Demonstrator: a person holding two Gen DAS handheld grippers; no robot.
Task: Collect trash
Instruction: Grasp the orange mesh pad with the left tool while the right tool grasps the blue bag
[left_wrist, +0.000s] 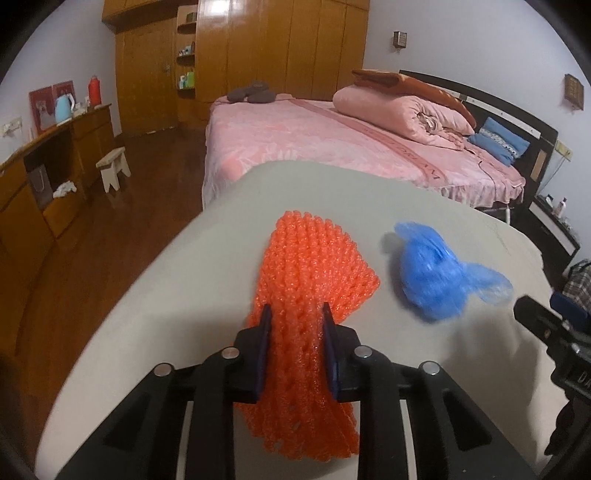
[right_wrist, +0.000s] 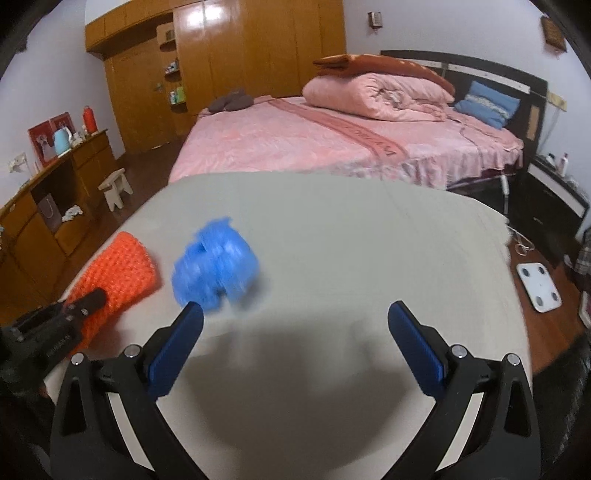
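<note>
An orange foam net sleeve (left_wrist: 314, 273) lies lengthwise on the grey table (left_wrist: 155, 314), and my left gripper (left_wrist: 295, 317) is shut on its near half, the foam pinched between both blue pads. A crumpled blue plastic bag (left_wrist: 436, 273) rests on the table just right of the sleeve. In the right wrist view the blue bag (right_wrist: 214, 267) is blurred, just ahead of the left fingertip (right_wrist: 192, 314) of my right gripper (right_wrist: 295, 314), which stands wide open with nothing between its fingers. The orange sleeve (right_wrist: 118, 280) and the left gripper (right_wrist: 83, 306) show at the left.
A pink bed (right_wrist: 314, 144) with a rolled quilt stands beyond the table. Wooden wardrobes line the back wall, with a low cabinet (left_wrist: 55, 155) and a small stool (left_wrist: 114, 166) at the left. A white scale (right_wrist: 537, 286) lies on the wooden floor at the right.
</note>
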